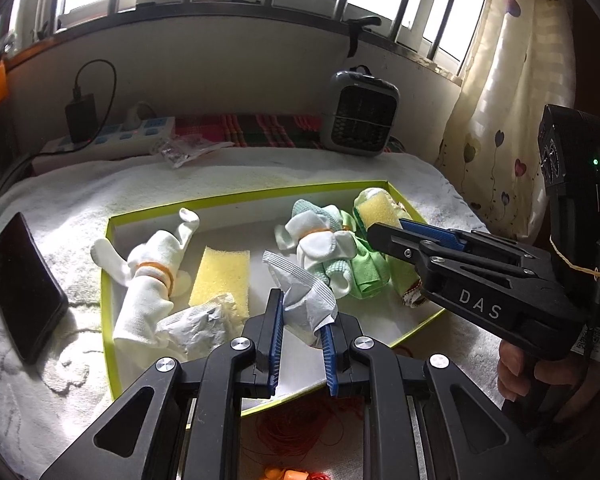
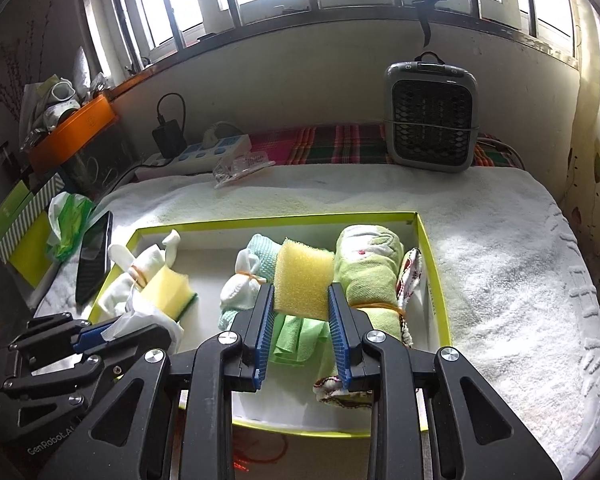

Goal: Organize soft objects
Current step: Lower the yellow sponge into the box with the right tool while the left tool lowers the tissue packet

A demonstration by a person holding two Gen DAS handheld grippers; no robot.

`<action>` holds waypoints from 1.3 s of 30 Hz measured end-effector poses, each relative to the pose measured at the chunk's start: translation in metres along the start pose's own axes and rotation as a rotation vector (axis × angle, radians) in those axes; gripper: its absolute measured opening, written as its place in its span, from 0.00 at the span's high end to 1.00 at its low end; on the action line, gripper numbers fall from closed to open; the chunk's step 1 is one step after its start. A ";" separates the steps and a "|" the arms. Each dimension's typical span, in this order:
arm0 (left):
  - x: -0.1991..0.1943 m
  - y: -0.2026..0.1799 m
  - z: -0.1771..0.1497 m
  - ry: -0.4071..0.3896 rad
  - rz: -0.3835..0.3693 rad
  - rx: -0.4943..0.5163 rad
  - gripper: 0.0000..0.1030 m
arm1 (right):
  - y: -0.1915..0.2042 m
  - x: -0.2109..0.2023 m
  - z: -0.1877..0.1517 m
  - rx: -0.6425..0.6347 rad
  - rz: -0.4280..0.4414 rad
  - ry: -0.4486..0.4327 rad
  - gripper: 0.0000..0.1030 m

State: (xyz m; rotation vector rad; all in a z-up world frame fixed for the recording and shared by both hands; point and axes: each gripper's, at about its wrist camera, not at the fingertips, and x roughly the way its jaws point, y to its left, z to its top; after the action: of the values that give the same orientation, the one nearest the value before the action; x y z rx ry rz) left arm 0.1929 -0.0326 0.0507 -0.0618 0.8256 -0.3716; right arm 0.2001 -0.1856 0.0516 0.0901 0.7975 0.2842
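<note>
Looking along the left tool, its blue pads are pressed onto a crumpled white wrapper, held just above the near half of the green-rimmed tray. Below and to the left lie a second wrapper, a loose yellow sponge and a banded white sock bundle; a banded pale green bundle lies to the right. The right tool enters from the right over the tray's far end, carrying a second sponge.

From the right wrist, the right tool's pads pinch that yellow sponge by its two sides, its long axis running away from the camera. It hangs above a green cloth, between the pale bundle and a rolled green towel. That gap, straight beneath, looks like the nearest landing spot. The left tool is low at left with the wrapper.

The tray rests on a white towel spread over the worktop, a black phone just beside its left edge. Behind are a small heater, a power strip, a plaid cloth and a barred window.
</note>
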 end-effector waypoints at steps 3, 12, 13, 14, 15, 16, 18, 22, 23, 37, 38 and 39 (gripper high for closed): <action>0.005 0.001 0.001 0.004 0.008 0.003 0.85 | 0.001 0.005 0.001 -0.021 -0.015 0.000 0.73; 0.014 0.003 0.001 0.016 0.019 -0.005 0.85 | 0.005 0.014 0.003 -0.056 -0.064 0.002 0.73; 0.015 0.003 0.001 0.016 0.021 -0.008 0.84 | 0.005 0.015 0.003 -0.061 -0.072 0.001 0.73; 0.015 0.004 0.001 0.017 0.022 -0.009 0.84 | 0.006 0.016 0.003 -0.065 -0.081 -0.002 0.73; 0.016 0.005 0.001 0.021 0.023 -0.011 0.84 | 0.006 0.016 0.003 -0.067 -0.085 -0.004 0.73; 0.017 0.005 0.001 0.025 0.024 -0.012 0.83 | 0.006 0.016 0.002 -0.068 -0.082 -0.004 0.73; 0.019 0.006 0.000 0.033 0.027 -0.013 0.83 | 0.007 0.016 0.002 -0.072 -0.084 -0.006 0.73; 0.021 0.005 -0.001 0.036 0.031 -0.010 0.79 | 0.007 0.016 0.001 -0.068 -0.082 -0.012 0.72; 0.021 0.005 -0.001 0.036 0.032 -0.010 0.78 | 0.006 0.016 0.001 -0.069 -0.083 -0.013 0.72; 0.017 0.006 -0.002 0.025 0.056 -0.013 0.66 | 0.006 0.012 -0.001 -0.054 -0.076 -0.033 0.66; 0.017 0.006 -0.002 0.023 0.057 -0.012 0.66 | 0.006 0.012 -0.001 -0.052 -0.074 -0.035 0.65; 0.016 0.006 -0.002 0.022 0.059 -0.009 0.66 | 0.006 0.012 -0.001 -0.049 -0.074 -0.036 0.65</action>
State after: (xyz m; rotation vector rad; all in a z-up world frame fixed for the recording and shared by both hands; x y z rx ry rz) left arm 0.2035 -0.0323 0.0372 -0.0421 0.8492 -0.3132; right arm 0.2059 -0.1767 0.0437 0.0202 0.7557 0.2316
